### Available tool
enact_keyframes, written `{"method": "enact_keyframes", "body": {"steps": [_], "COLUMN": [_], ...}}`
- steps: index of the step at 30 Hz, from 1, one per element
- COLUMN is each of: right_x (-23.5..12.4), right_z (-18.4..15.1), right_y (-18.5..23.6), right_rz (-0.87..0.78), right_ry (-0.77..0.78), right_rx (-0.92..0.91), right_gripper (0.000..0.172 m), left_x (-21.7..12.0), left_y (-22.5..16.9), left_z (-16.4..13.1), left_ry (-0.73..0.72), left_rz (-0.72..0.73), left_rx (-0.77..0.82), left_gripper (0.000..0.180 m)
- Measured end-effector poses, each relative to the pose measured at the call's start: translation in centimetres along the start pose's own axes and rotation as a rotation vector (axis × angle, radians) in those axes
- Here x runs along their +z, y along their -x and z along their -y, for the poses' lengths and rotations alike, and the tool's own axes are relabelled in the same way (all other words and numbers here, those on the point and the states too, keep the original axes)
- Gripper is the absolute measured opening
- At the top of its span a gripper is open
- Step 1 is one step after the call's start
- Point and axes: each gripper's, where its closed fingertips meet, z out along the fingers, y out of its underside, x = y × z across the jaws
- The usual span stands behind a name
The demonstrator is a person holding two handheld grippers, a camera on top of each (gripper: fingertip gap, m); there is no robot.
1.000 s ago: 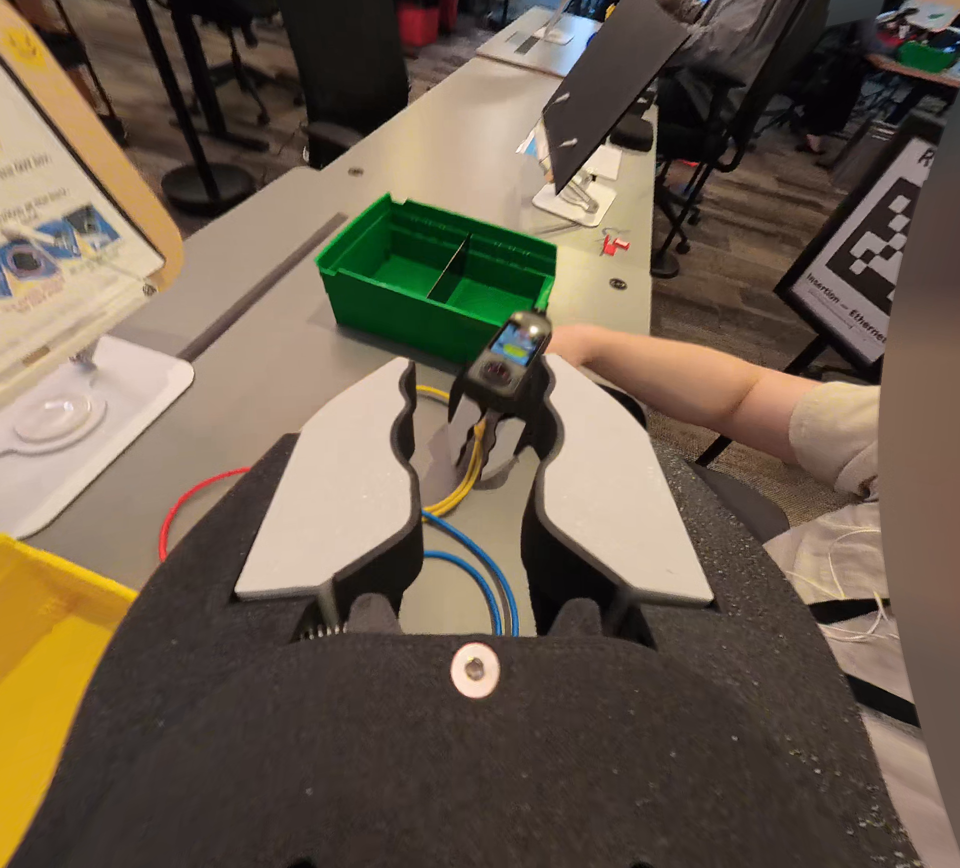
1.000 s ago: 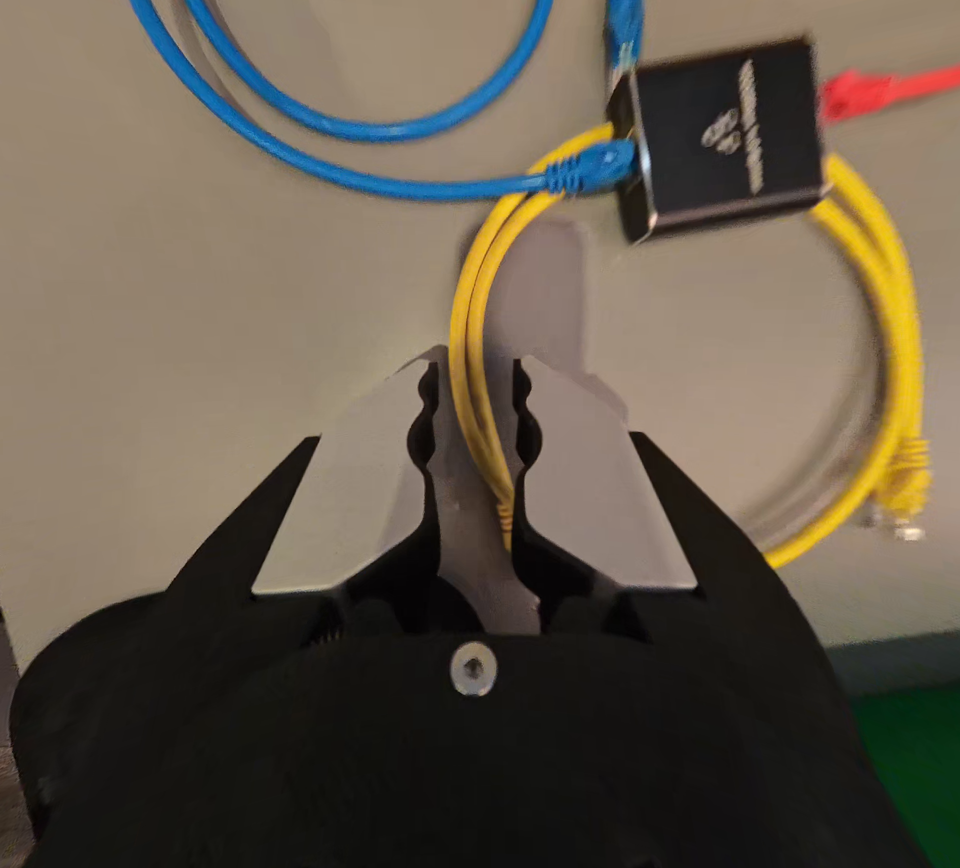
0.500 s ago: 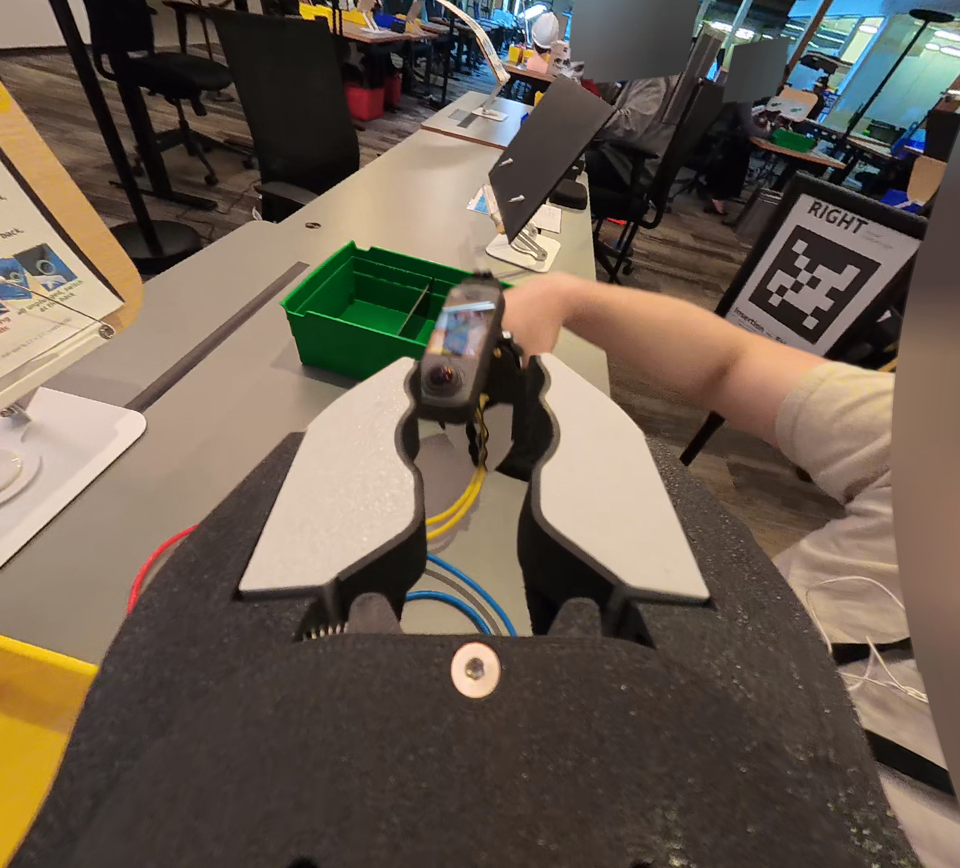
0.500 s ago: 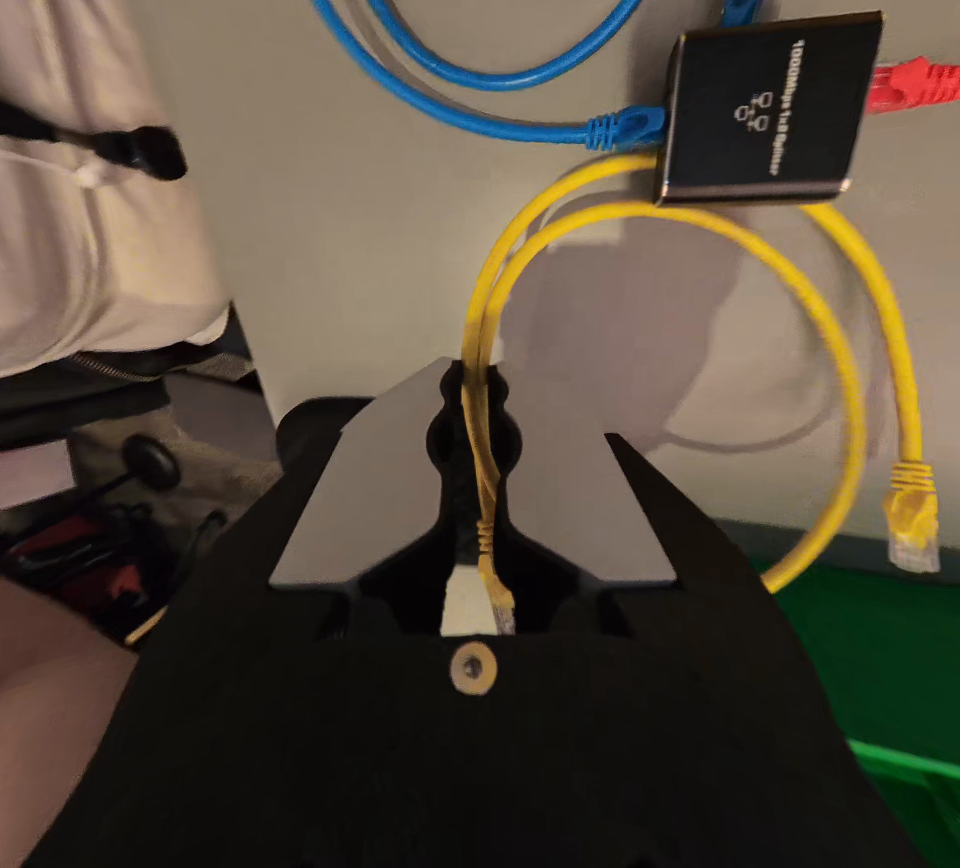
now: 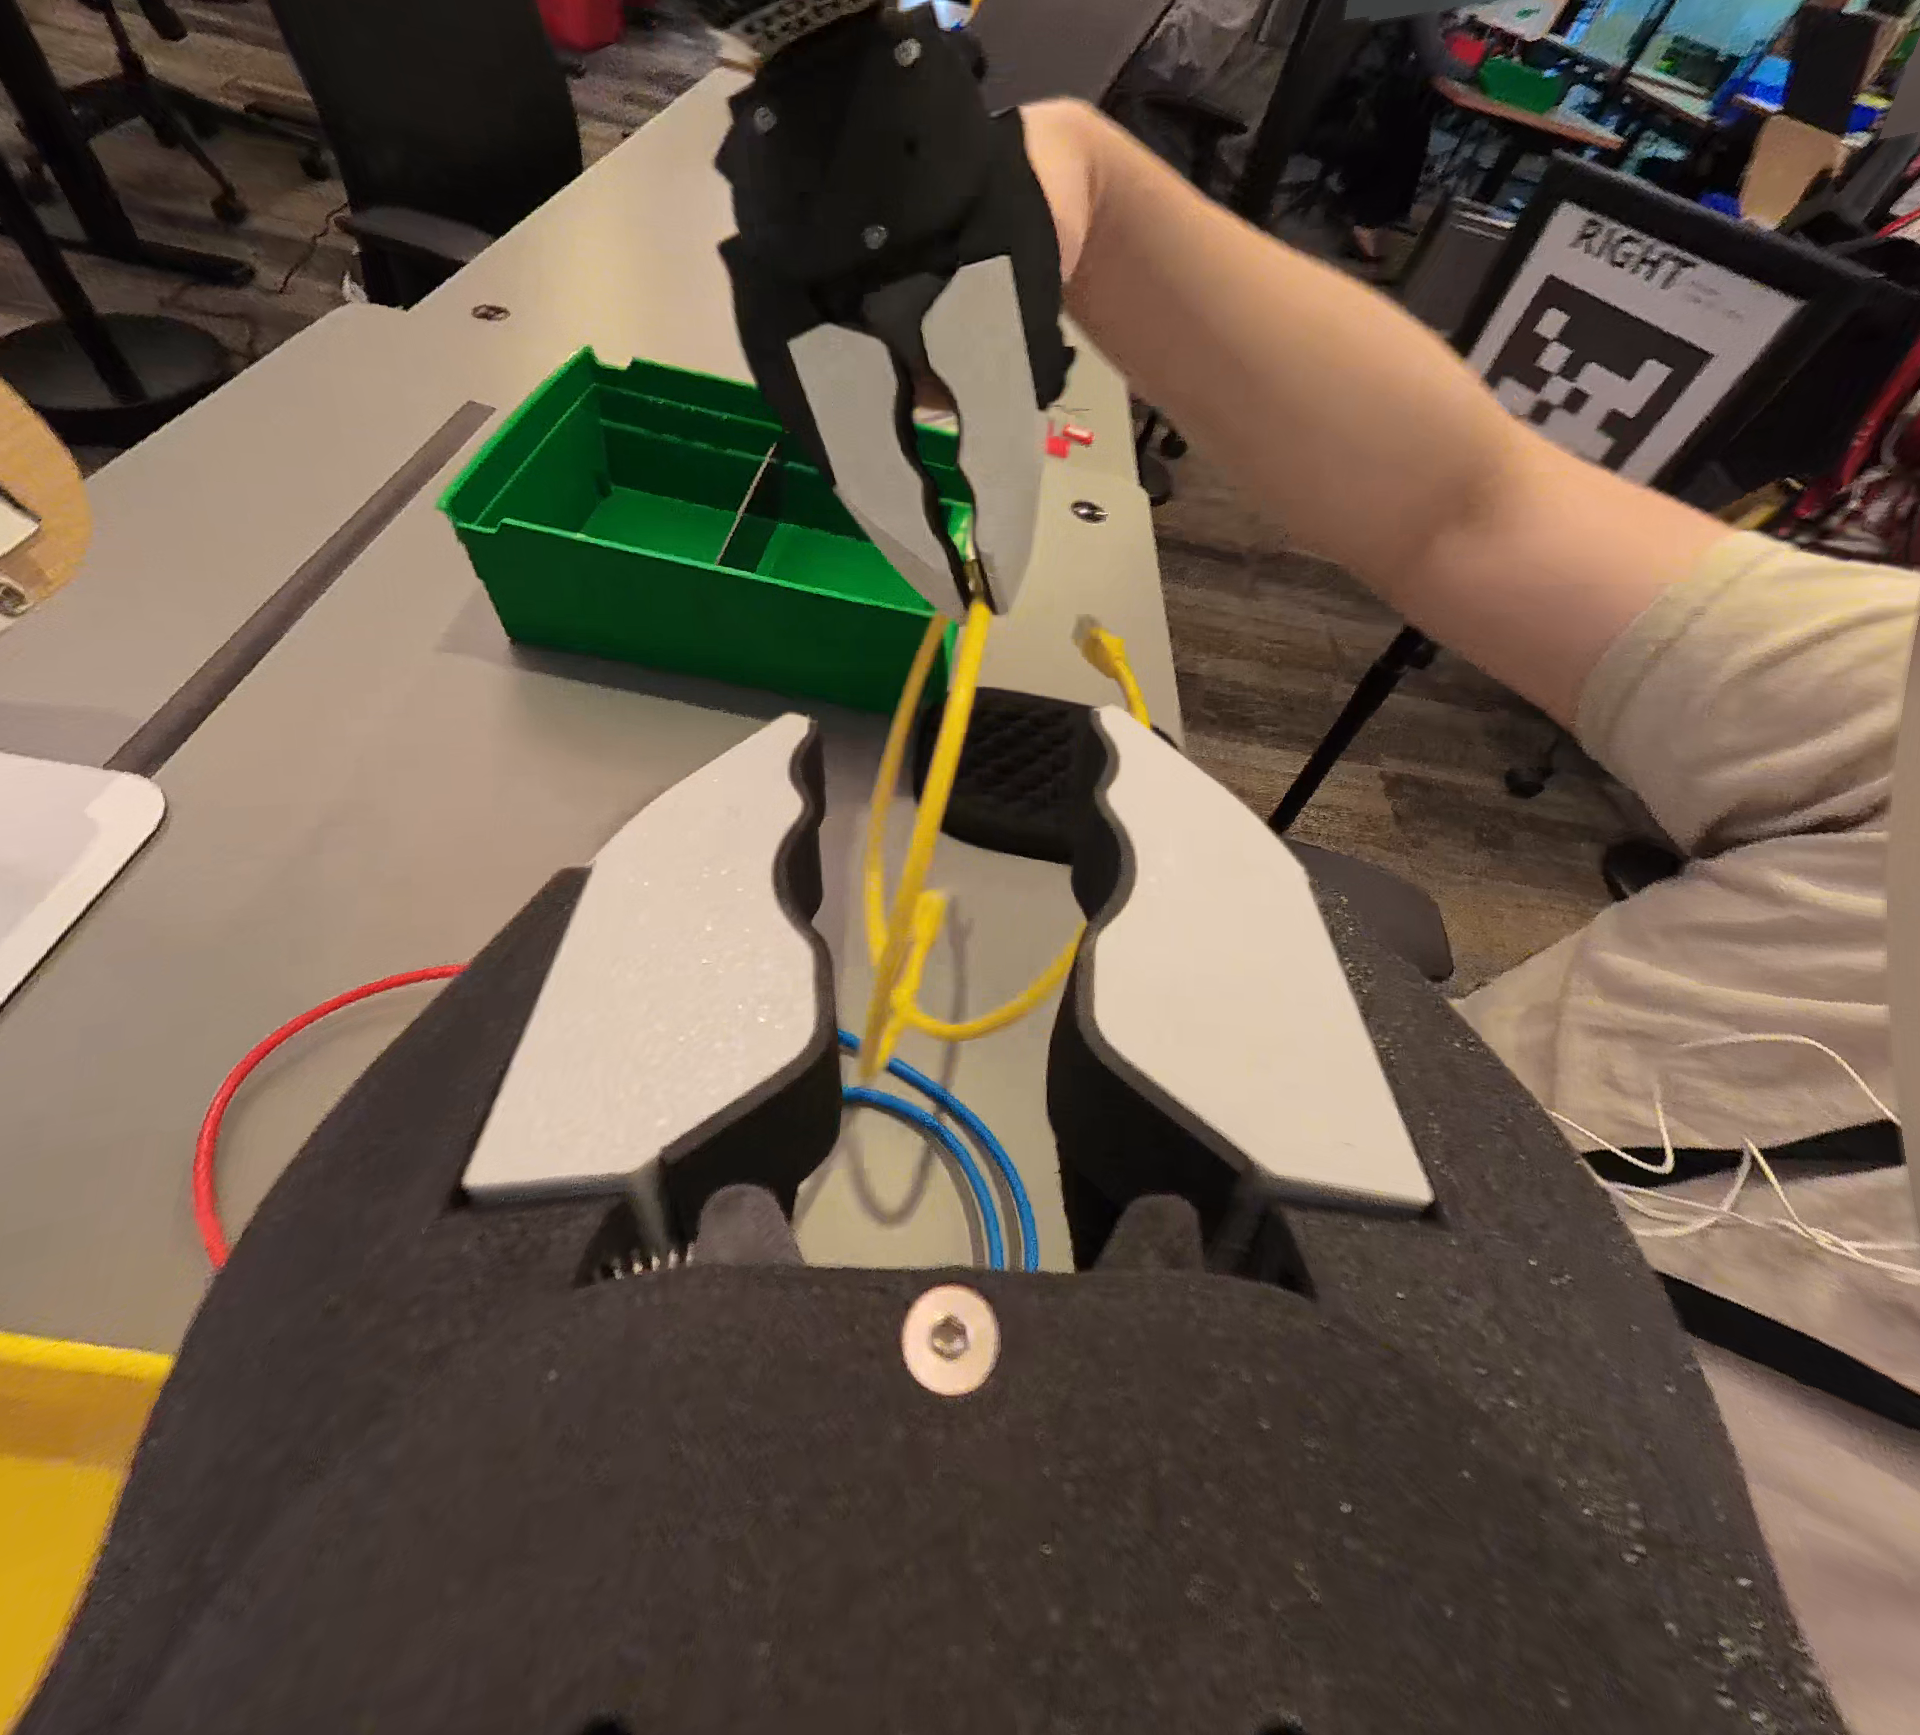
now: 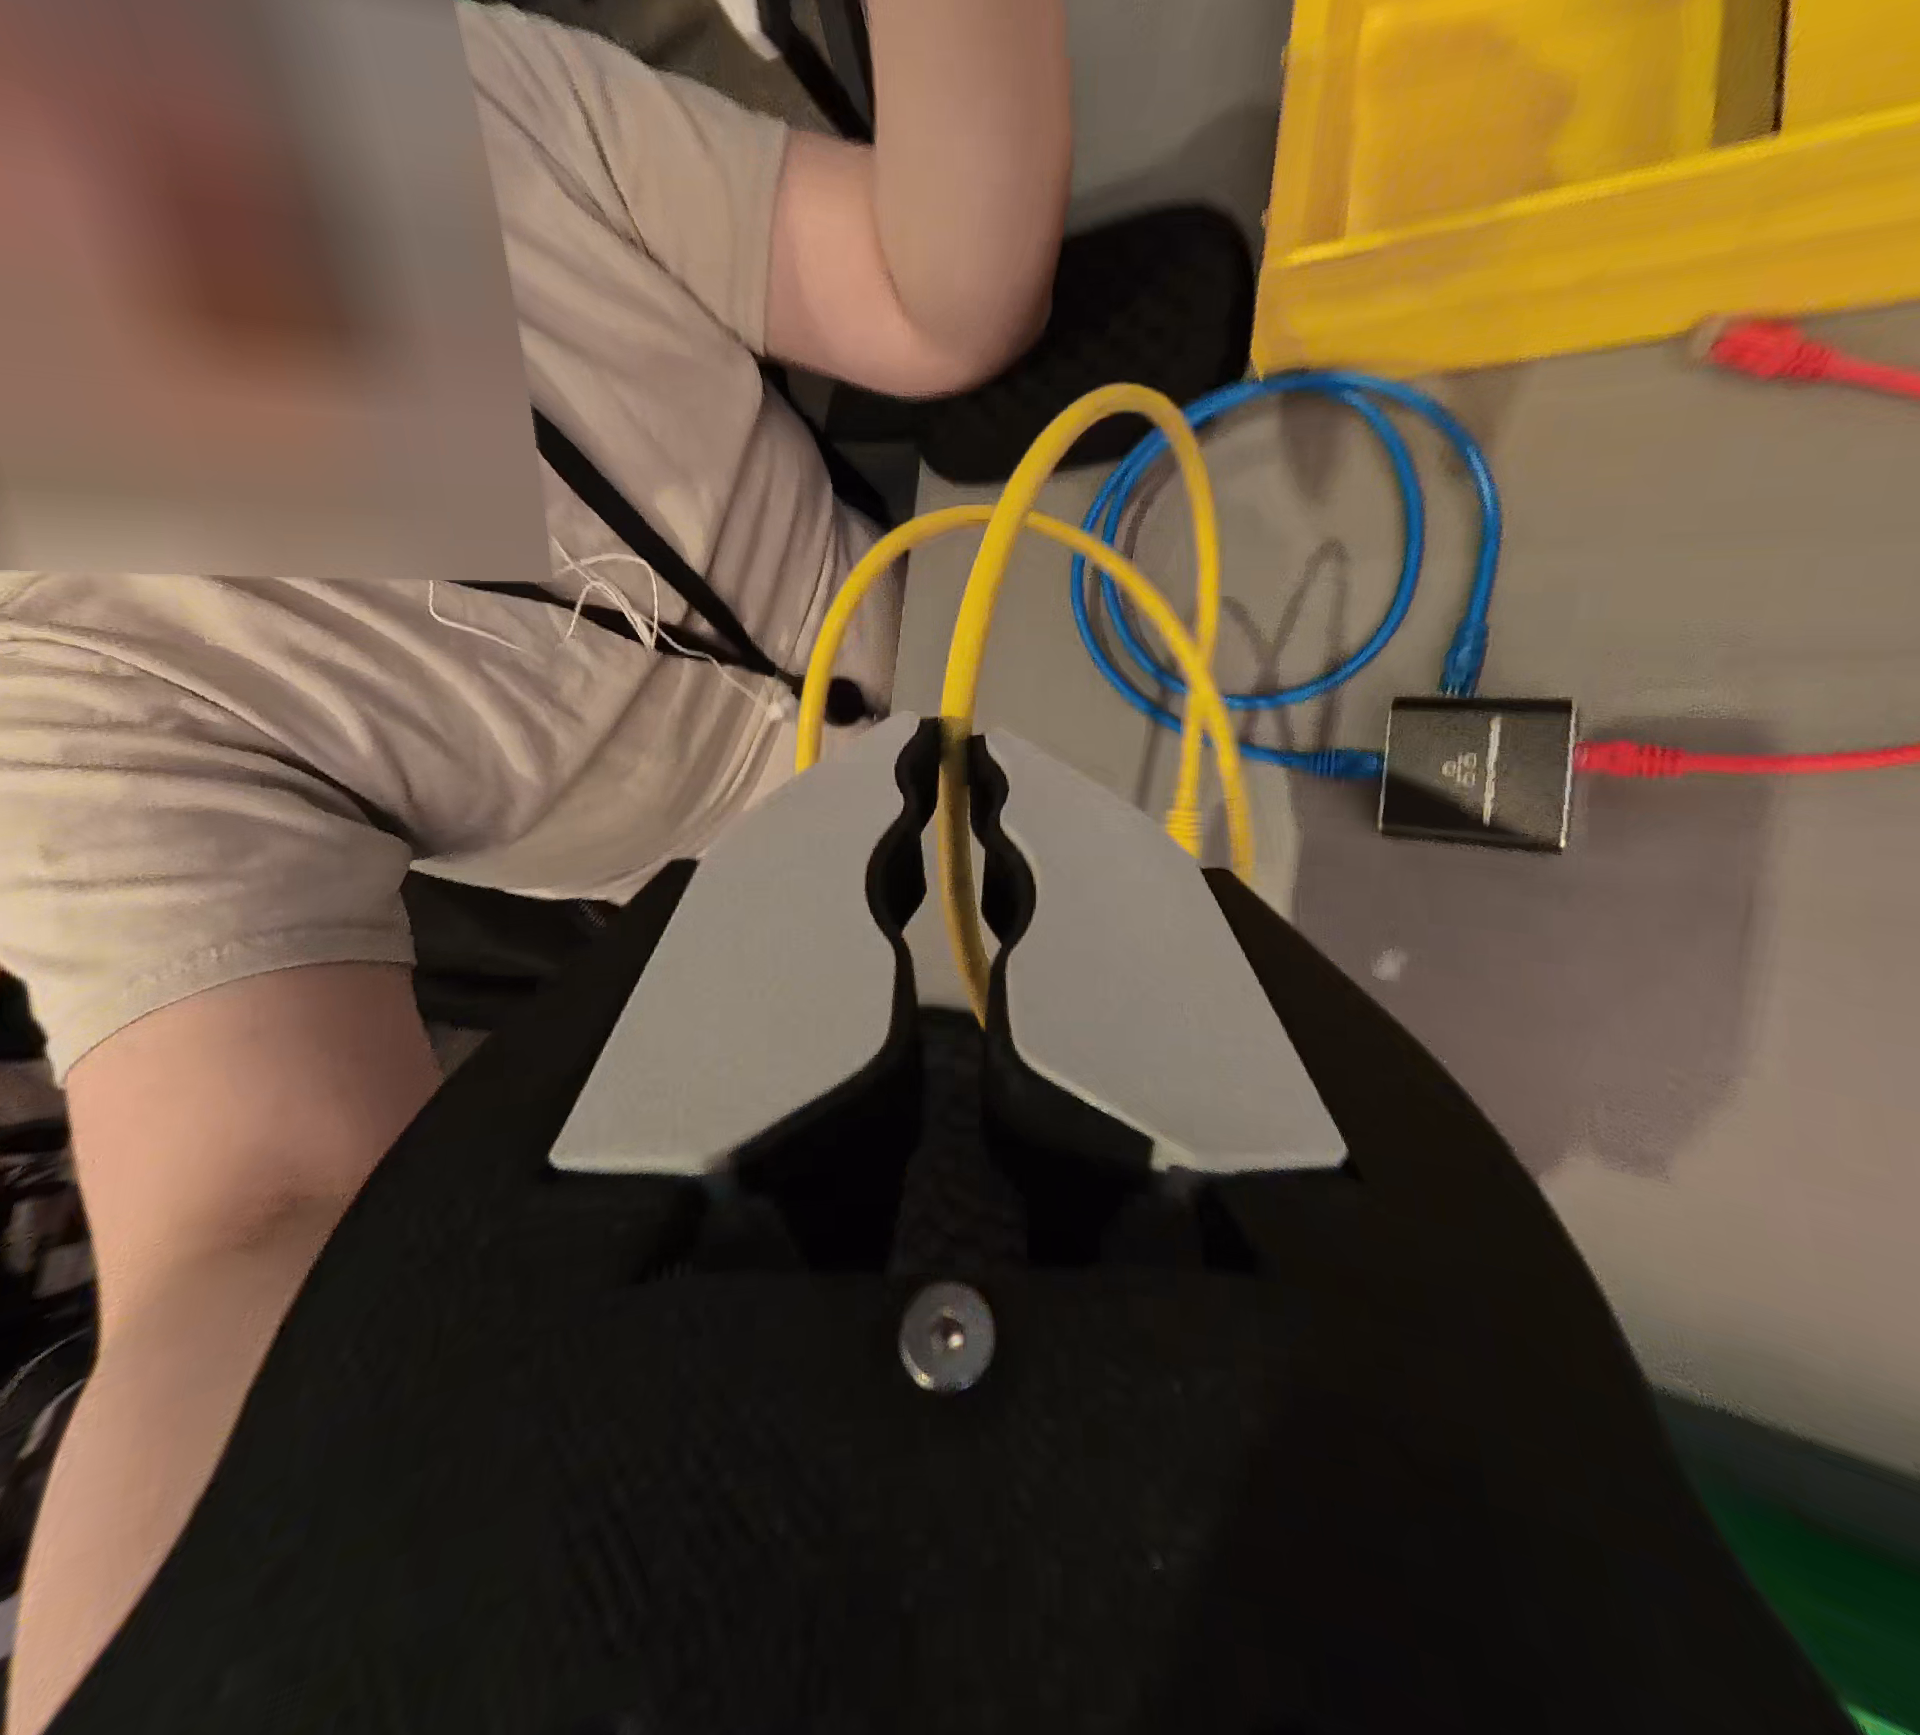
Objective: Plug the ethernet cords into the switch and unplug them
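Pinching the limp, light yellow cord (image 6: 971, 605) mid-length above the desk (image 5: 343, 750), the right fingers (image 6: 831, 906) are shut on it while the left fingers (image 5: 686, 937) gape around its dangling loop; better held just behind a stiff plug.
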Motion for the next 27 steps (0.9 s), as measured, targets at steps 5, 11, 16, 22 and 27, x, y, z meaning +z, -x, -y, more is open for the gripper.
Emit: {"method": "enact_keyframes", "body": {"steps": [5, 11, 16, 22, 27], "right_x": [-2.3, -6.6, -9.7, -10.0, -9.8], "right_z": [1.1, 3.7, 5.5, 6.7, 6.9], "right_y": [0.5, 3.3, 6.8, 8.9, 8.0], "right_rz": [-0.086, -0.176, -0.155, -0.112, -0.134], "right_ry": [-0.214, -0.399, -0.532, -0.584, -0.569], "right_rx": [-0.166, -0.391, -0.534, -0.643, -0.654], "right_gripper": [0.006, 0.006, 0.006, 0.006, 0.006], "left_x": [-0.8, -1.6, -0.7, 3.1, 4.8], "left_y": [1.2, 4.1, 5.3, 3.5, 4.2], "left_z": [0.1, 0.5, -0.5, -0.9, 1.1], "left_ry": [-0.027, -0.09, -0.03, 0.025, -0.073], "left_rz": [0.039, 0.11, 0.17, 0.035, 0.141], "left_rx": [-0.013, -0.101, -0.079, -0.013, 0.11], "left_gripper": [0.045, 0.046, 0.057, 0.077, 0.013]}}
